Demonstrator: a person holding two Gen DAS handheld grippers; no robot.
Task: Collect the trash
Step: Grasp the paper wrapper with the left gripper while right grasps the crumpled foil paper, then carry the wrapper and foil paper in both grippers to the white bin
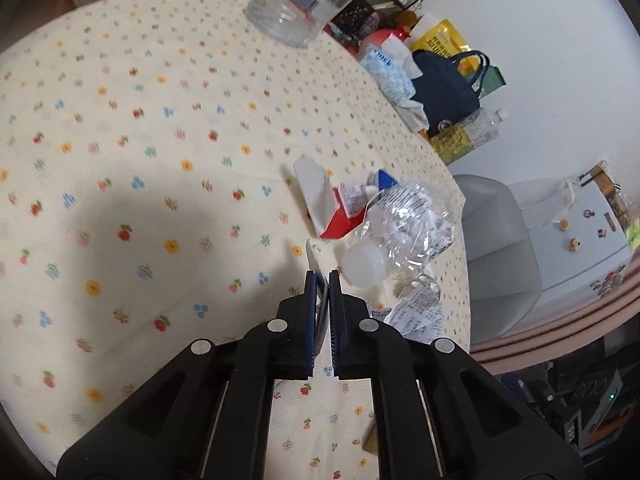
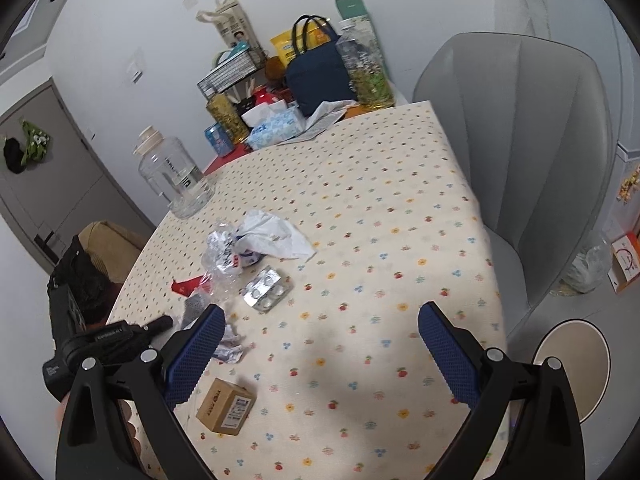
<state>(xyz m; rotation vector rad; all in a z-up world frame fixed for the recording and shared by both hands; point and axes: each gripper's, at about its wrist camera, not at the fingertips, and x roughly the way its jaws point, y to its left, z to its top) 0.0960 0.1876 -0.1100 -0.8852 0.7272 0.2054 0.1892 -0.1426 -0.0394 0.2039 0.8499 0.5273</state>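
Observation:
My left gripper (image 1: 322, 274) is shut on a thin pale wrapper (image 1: 316, 252) lying on the flowered tablecloth (image 1: 160, 140), with its edge pinched between the blue pads. Just beyond lie a crushed clear bottle (image 1: 404, 220) with a white cap, a flattened red and white carton (image 1: 332, 212) and crumpled printed paper (image 1: 416, 312). My right gripper (image 2: 322, 312) hangs open above bare cloth and holds nothing. In the right wrist view the crushed bottle (image 2: 222, 252), a white crumpled sheet (image 2: 276, 236), a silver blister pack (image 2: 266, 288) and a small cardboard box (image 2: 226, 404) lie to its left, near the left gripper (image 2: 160, 325).
A clear lidded jar (image 2: 172, 176) stands at the table's far left edge. A navy bag (image 2: 316, 76), a tissue pack (image 2: 276, 124), cans and bottles crowd the back by the wall. A grey chair (image 2: 520, 140) stands against the table's right side.

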